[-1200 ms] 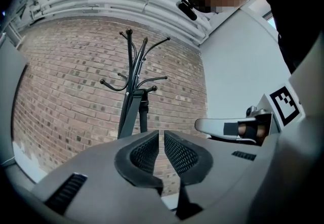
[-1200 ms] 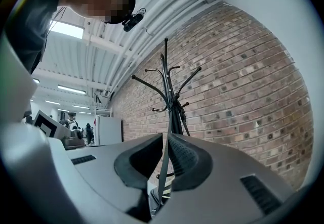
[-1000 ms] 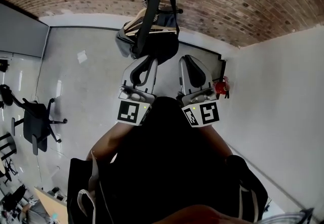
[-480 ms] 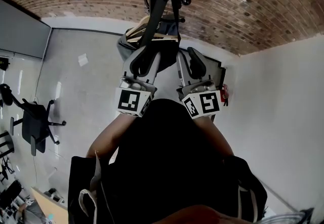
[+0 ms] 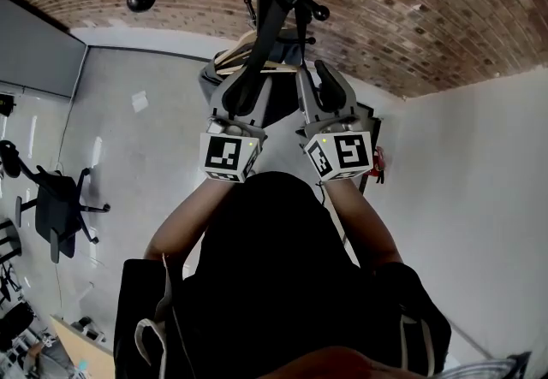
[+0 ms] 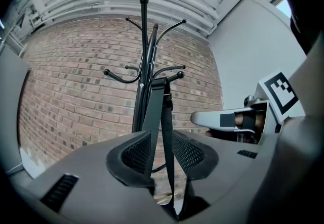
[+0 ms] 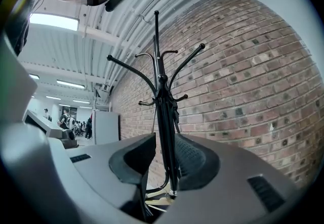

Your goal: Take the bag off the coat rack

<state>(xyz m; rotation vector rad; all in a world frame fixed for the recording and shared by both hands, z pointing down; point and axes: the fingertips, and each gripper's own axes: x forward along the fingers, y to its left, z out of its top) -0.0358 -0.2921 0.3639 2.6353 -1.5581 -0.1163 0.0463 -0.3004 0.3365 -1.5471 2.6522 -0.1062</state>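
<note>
Two grippers are raised side by side at the coat rack (image 5: 272, 1), which stands against a brick wall (image 5: 402, 1). The bag (image 5: 216, 76) hangs on the rack just beyond the jaw tips. It looks like a slouchy grey-and-dark sack with pale tan edging at its mouth, though from the head view its exact shape is hard to make out. Its black strap (image 6: 164, 132) is flat webbing and runs down from one of the rack's curved hooks. The left gripper (image 6: 163, 154) has just been opening its jaws. They stand spread, with the strap hanging in the gap between the ribbed pads and neither pad squeezing it. The right gripper (image 7: 164, 160) is spread too and clamps nothing; the rack's black pole and dangling straps show through its gap.
</note>
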